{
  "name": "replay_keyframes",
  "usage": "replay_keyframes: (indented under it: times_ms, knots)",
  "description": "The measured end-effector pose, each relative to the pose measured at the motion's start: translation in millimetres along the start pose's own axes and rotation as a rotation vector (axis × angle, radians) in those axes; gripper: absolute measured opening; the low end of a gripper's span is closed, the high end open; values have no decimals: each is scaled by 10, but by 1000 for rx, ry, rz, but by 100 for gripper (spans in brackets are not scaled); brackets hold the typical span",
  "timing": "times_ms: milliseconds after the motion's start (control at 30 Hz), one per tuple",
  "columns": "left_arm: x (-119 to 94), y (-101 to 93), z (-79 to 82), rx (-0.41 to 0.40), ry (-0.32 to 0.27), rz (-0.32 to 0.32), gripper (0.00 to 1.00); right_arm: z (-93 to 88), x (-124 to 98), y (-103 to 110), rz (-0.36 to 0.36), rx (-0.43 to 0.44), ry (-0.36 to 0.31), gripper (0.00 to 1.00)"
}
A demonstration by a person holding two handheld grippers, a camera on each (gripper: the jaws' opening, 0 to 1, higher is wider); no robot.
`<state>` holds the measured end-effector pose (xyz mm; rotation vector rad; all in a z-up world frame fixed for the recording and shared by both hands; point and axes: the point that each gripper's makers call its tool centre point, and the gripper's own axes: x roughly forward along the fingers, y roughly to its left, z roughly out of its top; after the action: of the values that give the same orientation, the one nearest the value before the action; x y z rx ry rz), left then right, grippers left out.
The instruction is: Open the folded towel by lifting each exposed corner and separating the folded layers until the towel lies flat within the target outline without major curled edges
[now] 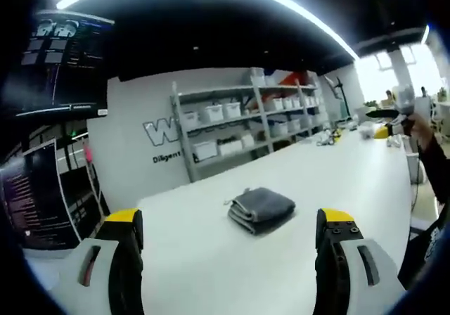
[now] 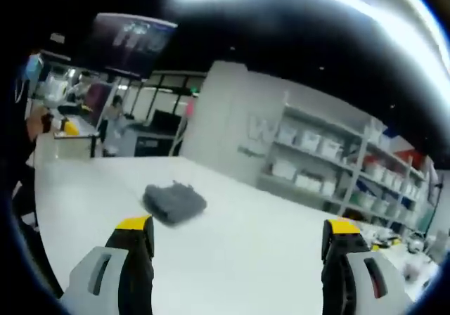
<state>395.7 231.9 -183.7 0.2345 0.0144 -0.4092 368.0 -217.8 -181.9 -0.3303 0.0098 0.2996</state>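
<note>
Left tool (image 1: 228,241) held above the white worktop (image 1: 211,273), jaws wide apart, gripping nothing. Right tool (image 2: 239,248) likewise spread and empty. Just beyond, grey towel (image 1: 261,209) lying folded on the worktop, layers stacked, apart from both tools; seen left of centre (image 2: 174,202) in the right gripper view. Farther back, shelving (image 1: 239,121) with white bins against the wall; monitors (image 1: 60,62) on the left.
</note>
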Motion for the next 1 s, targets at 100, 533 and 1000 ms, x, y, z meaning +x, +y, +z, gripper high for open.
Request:
replay_keyframes:
  times_ms: [100, 533, 1000]
  knots:
    - [57, -52, 63, 9, 5, -36, 100, 105, 26, 7, 20, -16, -3, 100]
    - [181, -126, 387, 65, -11, -57, 100, 367, 132, -63, 22, -46, -35, 100]
    - [492, -97, 514, 53, -16, -72, 100, 460, 420, -38, 54, -39, -32, 100]
